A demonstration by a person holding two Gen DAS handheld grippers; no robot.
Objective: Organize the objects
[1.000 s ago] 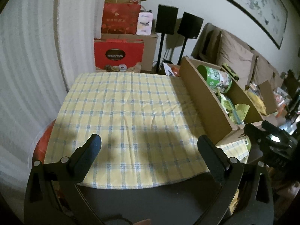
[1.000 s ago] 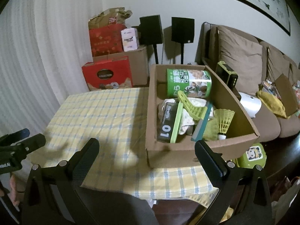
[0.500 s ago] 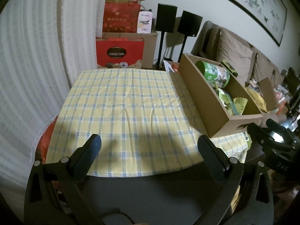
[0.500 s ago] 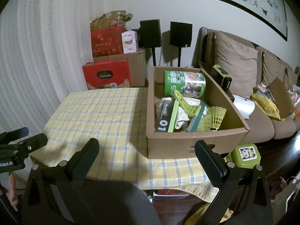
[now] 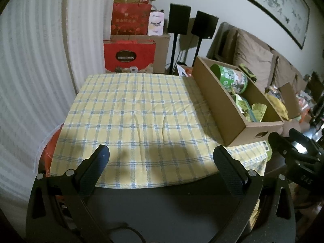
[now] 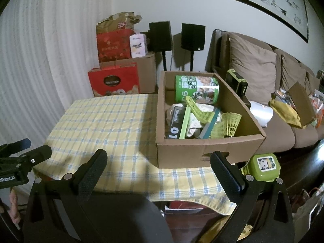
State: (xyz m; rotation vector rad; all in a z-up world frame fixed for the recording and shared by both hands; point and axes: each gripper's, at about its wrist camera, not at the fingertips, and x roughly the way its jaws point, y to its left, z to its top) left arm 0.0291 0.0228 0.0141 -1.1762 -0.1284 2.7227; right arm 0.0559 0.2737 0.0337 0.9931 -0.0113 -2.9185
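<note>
Black left claw [image 5: 161,151] and right claw [image 6: 159,156] both spread wide, empty, before the cardboard box [image 6: 208,151].

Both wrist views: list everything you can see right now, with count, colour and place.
cardboard box: 1, brown, right side of table
tablecloth: 1, yellow-blue check, over table
can: 1, green, lying at box's far end
shuttlecocks: 2, yellow-green, in box
black pack: 1, marked 01, in box
green container: 1, below table's right corner
red gift boxes: 2, stacked behind table
speakers: 2, black, on stands
sofa: 1, brown, right
left gripper: open, empty
right gripper: open, empty
</note>
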